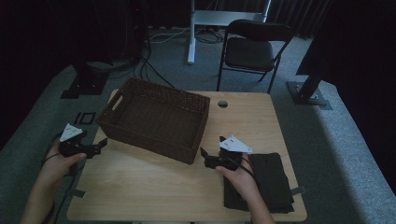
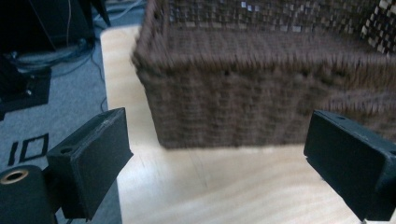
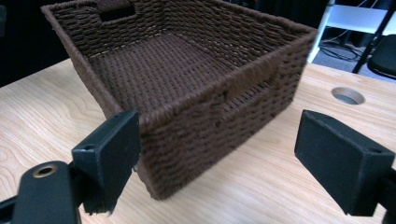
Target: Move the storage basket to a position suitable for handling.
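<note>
Jaws on both of my tools stand wide apart with nothing between them. My left hand-held gripper (image 1: 100,145) hangs at the worktop's (image 1: 154,186) left edge, just beside the basket's (image 1: 140,88) near-left corner; in the left gripper view the basket (image 2: 261,93) wall fills the gap ahead of the jaws, close but not touching as far as I can tell. My right hand-held gripper (image 1: 204,153) sits just off the basket's near-right corner, and in the right gripper view that corner of the basket (image 3: 196,116) lies between the jaws, the left jaw very near the weave; I cannot tell whether it touches. The basket stands empty on the worktop's rear-left part, turned at an angle. Behind my right hand (image 1: 240,175) a folded dark cloth (image 1: 271,182) lies on the near-right corner.

I judge this to be the approach step: both tools closing in on the basket from 2 sides, no grip yet. Next I would need to bring each pair of jaws over the rim or a wall and close evenly, since a 1-sided pinch could twist the basket.
</note>
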The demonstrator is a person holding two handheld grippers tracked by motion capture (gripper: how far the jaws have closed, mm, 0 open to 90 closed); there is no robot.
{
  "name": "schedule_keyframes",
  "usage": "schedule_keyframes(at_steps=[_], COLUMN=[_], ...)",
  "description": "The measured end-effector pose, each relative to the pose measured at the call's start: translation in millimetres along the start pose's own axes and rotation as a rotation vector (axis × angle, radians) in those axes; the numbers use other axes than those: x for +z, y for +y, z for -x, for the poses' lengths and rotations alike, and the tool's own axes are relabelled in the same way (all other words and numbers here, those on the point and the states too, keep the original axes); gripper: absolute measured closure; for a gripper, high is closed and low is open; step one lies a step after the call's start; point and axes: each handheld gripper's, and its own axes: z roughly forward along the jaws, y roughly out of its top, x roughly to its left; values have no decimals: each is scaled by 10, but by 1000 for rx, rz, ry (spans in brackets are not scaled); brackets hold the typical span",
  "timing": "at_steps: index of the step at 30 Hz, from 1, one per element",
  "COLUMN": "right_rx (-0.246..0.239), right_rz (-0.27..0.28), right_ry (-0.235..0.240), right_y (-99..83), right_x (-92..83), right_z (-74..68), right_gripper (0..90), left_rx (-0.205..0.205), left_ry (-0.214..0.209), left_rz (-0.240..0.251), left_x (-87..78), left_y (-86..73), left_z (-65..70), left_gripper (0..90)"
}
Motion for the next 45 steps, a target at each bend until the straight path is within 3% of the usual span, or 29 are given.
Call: schedule_keyframes(at_steps=[3, 8, 15, 21, 22, 25, 27, 30, 34, 40, 43, 45], right_rx=[-9, -4, 3, 17, 21, 28, 35, 41, 51, 62, 52, 86], right_rz=[-8, -18, -22, -14, -7, 0, 10, 6, 0, -18, -26, -58], right_ry=[7, 19, 18, 4, 2, -1, -5, -9, -25, -39, -43, -29], right_y=[25, 23, 14, 47, 63, 92, 105, 114, 121, 112, 104, 91], right_x=[76, 167, 232, 296, 308, 329, 352, 394, 442, 503, 536, 553], right_z=[-56, -121, -154, -148, -147, -159, -167, -179, -179, -184, -200, -207], right_gripper=[141, 141, 141, 150, 151, 197, 213, 249, 312, 335, 400, 449], left_rx=[-8, -10, 4, -10, -29, -28, -62, -71, -49, -30, -53, -80], left_ry=[31, 17, 39, 51, 57, 75, 71, 83, 85, 104, 134, 162], left_rz=[19, 42, 47, 35, 32, 30, 26, 19, 9, -24, -10, 14], left_x=[7, 21, 114, 273, 347, 420, 513, 584, 661, 773, 806, 810], left_y=[52, 164, 293, 344, 357, 366, 387, 422, 447, 425, 403, 395], left_z=[-43, -86, -135, -209, -250, -268, -294, -301, -311, -318, -341, -369], left_gripper=[116, 115, 116, 149, 151, 198, 246, 319, 368, 457, 513, 537])
